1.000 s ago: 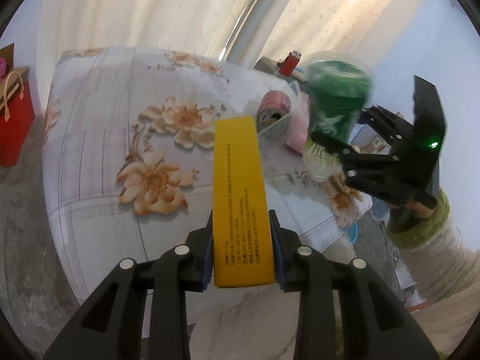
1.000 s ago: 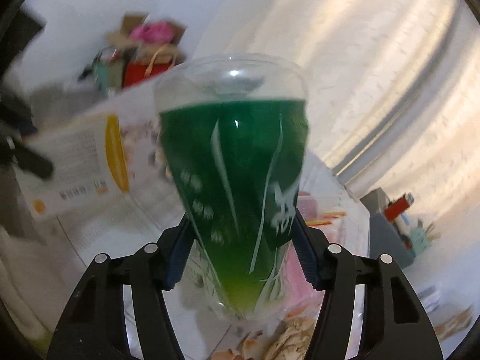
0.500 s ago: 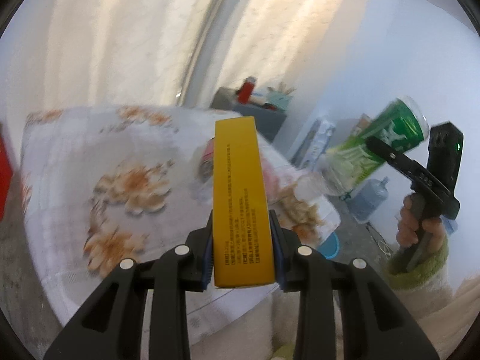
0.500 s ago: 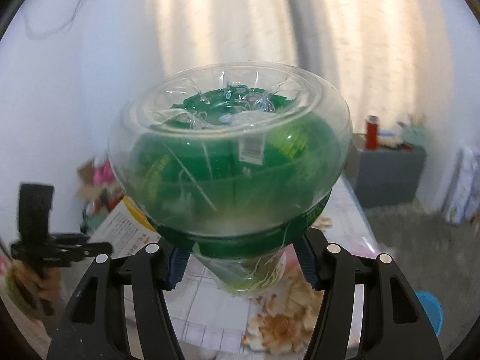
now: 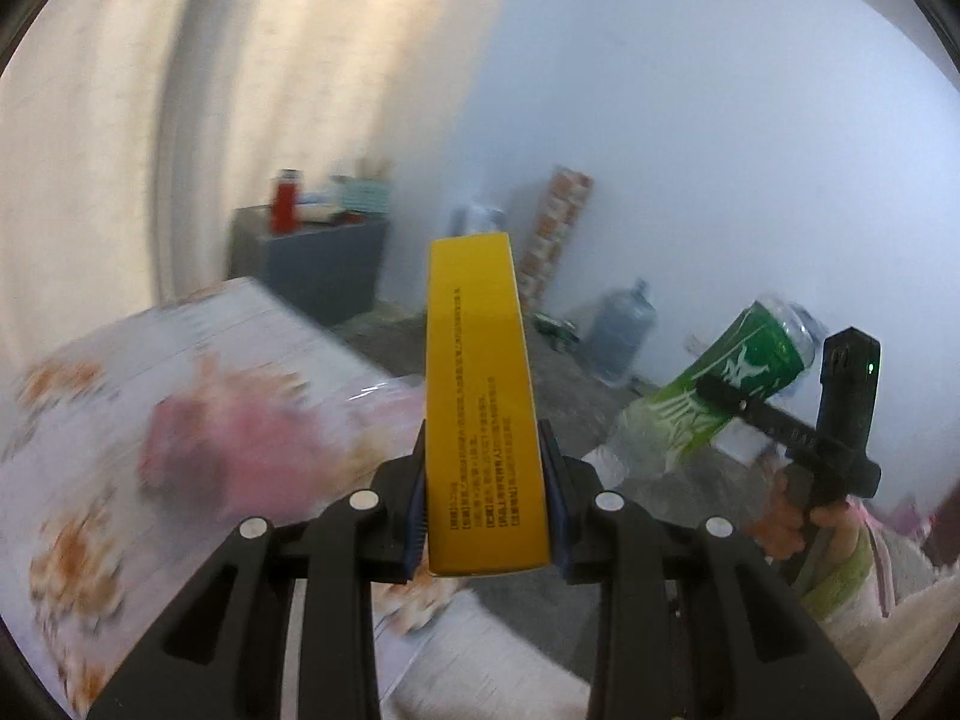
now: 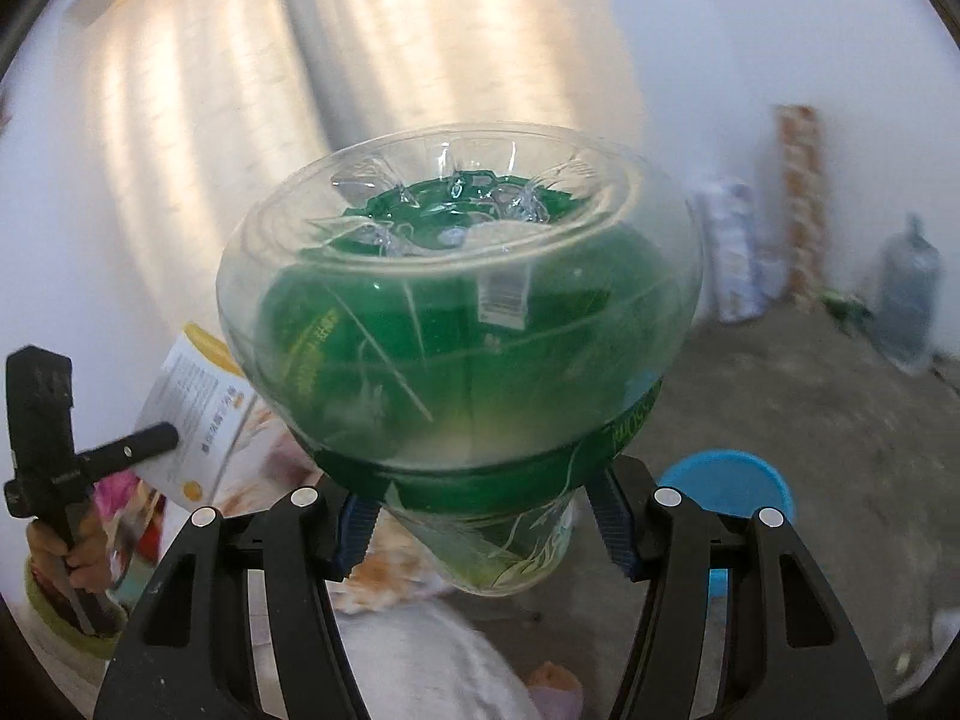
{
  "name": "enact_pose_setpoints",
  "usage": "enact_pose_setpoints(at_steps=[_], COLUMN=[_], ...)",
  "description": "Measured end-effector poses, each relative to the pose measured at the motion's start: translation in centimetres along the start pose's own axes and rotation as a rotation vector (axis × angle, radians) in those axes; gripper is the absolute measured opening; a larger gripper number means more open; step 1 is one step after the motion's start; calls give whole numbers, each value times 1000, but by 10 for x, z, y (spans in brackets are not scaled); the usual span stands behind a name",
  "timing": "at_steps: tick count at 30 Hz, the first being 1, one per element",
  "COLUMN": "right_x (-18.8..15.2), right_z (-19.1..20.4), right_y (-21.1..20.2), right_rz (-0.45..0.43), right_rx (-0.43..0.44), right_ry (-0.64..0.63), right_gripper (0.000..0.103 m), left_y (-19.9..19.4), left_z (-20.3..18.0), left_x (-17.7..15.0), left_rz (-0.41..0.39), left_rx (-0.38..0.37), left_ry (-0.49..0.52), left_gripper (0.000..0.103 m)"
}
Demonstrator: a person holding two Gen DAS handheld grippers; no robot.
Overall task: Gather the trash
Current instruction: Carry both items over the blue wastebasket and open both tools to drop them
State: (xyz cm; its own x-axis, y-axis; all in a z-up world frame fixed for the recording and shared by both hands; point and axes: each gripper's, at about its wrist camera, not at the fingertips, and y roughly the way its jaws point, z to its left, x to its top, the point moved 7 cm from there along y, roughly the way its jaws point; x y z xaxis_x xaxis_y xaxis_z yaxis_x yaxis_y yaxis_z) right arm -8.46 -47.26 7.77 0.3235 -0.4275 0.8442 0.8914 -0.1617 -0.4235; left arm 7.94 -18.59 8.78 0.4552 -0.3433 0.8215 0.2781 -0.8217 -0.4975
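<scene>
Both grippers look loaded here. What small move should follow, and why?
Probably carry both on toward the blue bin on the floor, right gripper first. It clamps the green bottle, and the bin lies just beyond it. The left gripper grips the yellow box, already off the floral-clothed table. That the bin takes trash is my guess.

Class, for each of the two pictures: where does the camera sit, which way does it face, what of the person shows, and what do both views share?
Left wrist: on the left gripper, looking along its fingers past the clamped yellow box to the wall; the right gripper and hand show.
Right wrist: on the right gripper, facing the green bottle it clamps, curtains behind; the left hand shows.
Shared: box, bottle, water jug.
</scene>
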Motion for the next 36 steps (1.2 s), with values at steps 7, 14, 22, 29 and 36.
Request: enact_pose_setpoints(at_steps=[7, 14, 22, 29, 36], right_x=[-29, -47, -86, -112, -112], right_z=[-100, -200, -302, -370, -424], right_y=[-10, 57, 161, 249, 321], right_rz=[44, 167, 377, 586, 760], right_rx=[-117, -85, -21, -8, -41], right_ry=[179, 388, 611, 735, 774], right_gripper=[57, 57, 57, 57, 58], left_y=[134, 309, 488, 591, 622], left_z=[-68, -111, -113, -88, -60], left_x=[25, 0, -50, -103, -127], left_rz=[226, 636, 928, 1046, 1093], left_rx=[-146, -159, 14, 180, 325], left_ry=[75, 71, 84, 112, 50], left_gripper=[30, 30, 30, 31, 51])
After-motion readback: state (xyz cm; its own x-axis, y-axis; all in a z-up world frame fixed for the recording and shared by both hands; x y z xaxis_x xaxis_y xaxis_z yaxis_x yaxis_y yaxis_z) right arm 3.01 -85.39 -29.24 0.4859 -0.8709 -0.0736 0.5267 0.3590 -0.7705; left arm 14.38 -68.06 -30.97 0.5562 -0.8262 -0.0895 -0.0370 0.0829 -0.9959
